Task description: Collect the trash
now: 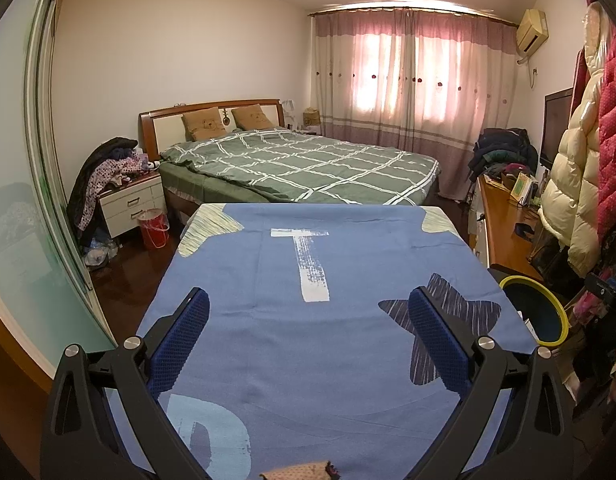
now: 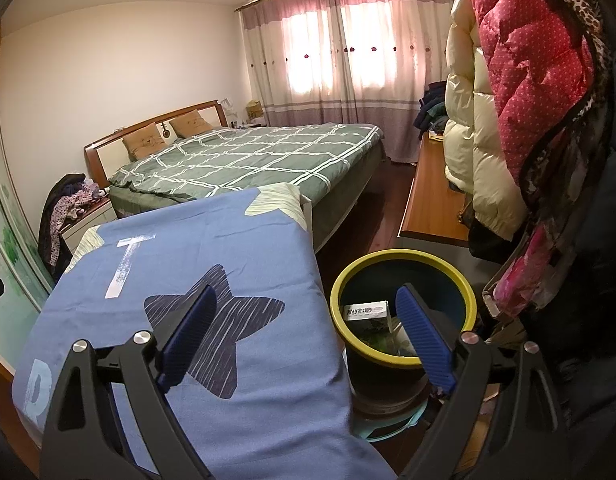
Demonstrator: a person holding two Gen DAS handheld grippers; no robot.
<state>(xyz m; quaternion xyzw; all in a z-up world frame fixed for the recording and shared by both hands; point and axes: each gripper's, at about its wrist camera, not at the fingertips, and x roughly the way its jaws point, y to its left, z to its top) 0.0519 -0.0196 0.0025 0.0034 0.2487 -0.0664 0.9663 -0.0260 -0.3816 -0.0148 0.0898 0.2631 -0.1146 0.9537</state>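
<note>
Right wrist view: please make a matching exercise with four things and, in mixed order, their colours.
Things:
1. round plastic trash bin rim
2. checked bed cover
3. quilted dotted jacket
4. cloth with a dark star on the table

Colours:
A. blue
B. pink-red
C. yellow-green
D. green with white lines

Pairs: 1-C, 2-D, 3-B, 4-A

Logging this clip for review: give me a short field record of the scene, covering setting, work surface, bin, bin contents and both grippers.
setting: bedroom, green checked bed beyond the table
work surface: table under a blue cloth; no loose trash visible on it
bin: yellow-rimmed bin, right of the table, beside it
bin contents: small carton and other scraps
left gripper: open, empty, over the cloth
right gripper: open, empty, spanning table edge and bin
</note>
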